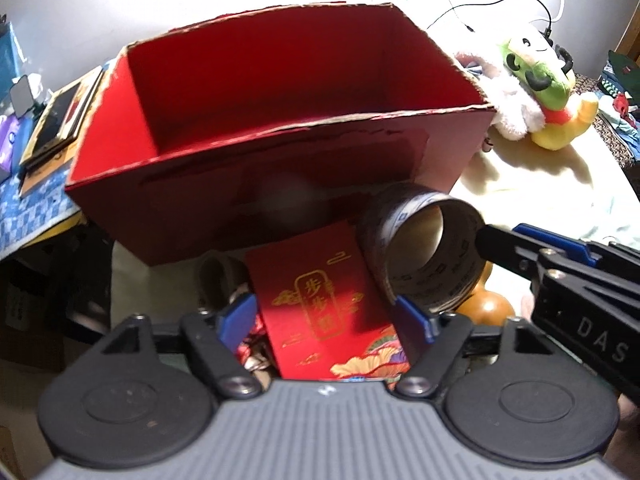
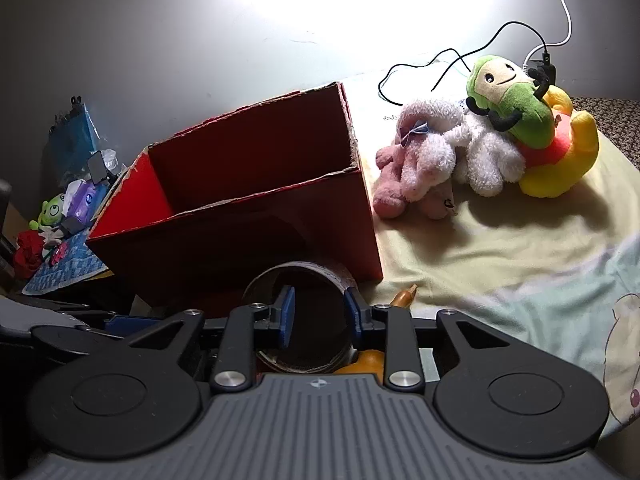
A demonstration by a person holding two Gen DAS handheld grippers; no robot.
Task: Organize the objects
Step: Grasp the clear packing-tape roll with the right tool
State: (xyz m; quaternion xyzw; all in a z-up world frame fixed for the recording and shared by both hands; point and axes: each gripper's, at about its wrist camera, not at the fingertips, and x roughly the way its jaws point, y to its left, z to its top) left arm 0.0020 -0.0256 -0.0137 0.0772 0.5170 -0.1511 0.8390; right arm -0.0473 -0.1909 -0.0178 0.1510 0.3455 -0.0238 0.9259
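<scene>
The right gripper (image 2: 319, 314) pinches the wall of the tape roll (image 1: 424, 248), one jaw inside its core, lifting it just before the empty red cardboard box (image 1: 280, 128) on the bed, probably its destination. The left gripper (image 1: 328, 320) hangs open over a red envelope (image 1: 320, 300), apparently gripping nothing.

I count one red box (image 1: 248, 184) ahead of my claws | one tape roll (image 1: 420, 256) | one red envelope (image 1: 320, 304) | one wooden gourd (image 1: 486, 304) | four plush toys (image 2: 480, 148) | two claws, left (image 1: 326, 320) and right (image 2: 318, 312)
</scene>
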